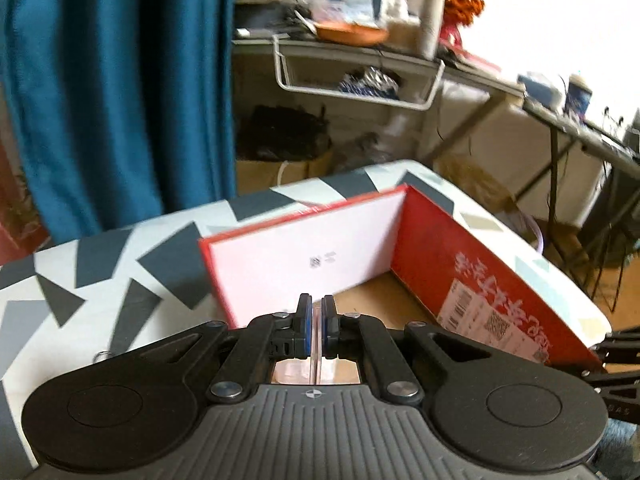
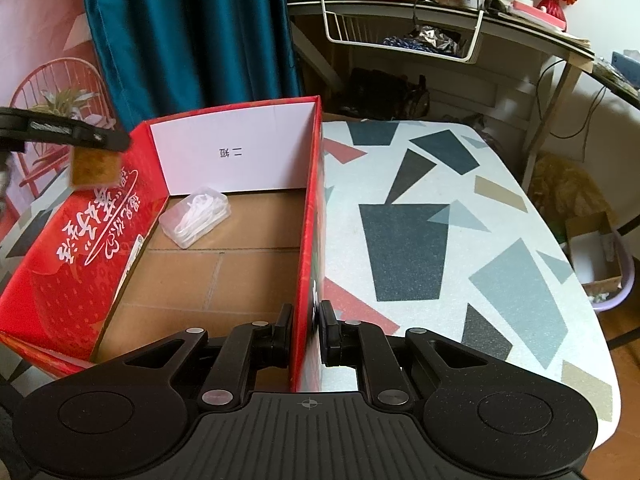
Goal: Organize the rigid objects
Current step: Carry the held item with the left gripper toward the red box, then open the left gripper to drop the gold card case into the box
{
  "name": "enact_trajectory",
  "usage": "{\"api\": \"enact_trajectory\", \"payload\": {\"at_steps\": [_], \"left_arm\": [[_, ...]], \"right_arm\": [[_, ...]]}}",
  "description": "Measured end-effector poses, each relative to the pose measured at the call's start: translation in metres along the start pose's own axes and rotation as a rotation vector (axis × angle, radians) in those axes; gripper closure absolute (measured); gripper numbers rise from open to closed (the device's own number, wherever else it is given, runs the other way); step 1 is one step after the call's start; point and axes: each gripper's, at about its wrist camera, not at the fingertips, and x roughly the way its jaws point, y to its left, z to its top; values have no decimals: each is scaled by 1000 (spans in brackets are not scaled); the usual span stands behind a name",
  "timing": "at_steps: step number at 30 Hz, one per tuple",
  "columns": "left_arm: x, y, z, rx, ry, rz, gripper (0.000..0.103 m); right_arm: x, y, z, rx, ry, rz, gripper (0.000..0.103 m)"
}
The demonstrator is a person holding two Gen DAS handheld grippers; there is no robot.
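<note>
My right tool (image 2: 305,330) pinches the red cardboard box (image 2: 80,248) wall steady; my left tool (image 1: 317,320), clamped on a clear brown-filled plastic case (image 2: 96,170), should clear the box rim before releasing.

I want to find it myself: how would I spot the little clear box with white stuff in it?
Look for the big red box on the patterned table. Peer inside, at its brown cardboard floor, toward the far white wall. There, in the far left corner, lies a small clear plastic case with white bits inside, the only thing lying in the red box.
</note>
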Motion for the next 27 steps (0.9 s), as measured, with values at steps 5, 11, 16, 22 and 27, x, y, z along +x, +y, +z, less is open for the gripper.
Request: {"api": "enact_trajectory", "payload": {"at_steps": [5,11,16,22,27], "left_arm": [[23,2,-7,9,56,12,98],[33,10,-13,1,91,15,97],[31,14,-10,-4,82,7,96],[12,21,-10,-33,42,19,84],[-21,38,-11,-85,-26,-6,73]], "right_arm": [[0,-1,-1,2,-1,5,91],[2,-2,-1,2,1,9,91],[2,-2,-1,5,3,9,91],[2,-2,-1,5,2,10,91],[3,-2,-1,5,5,6,91]]}}
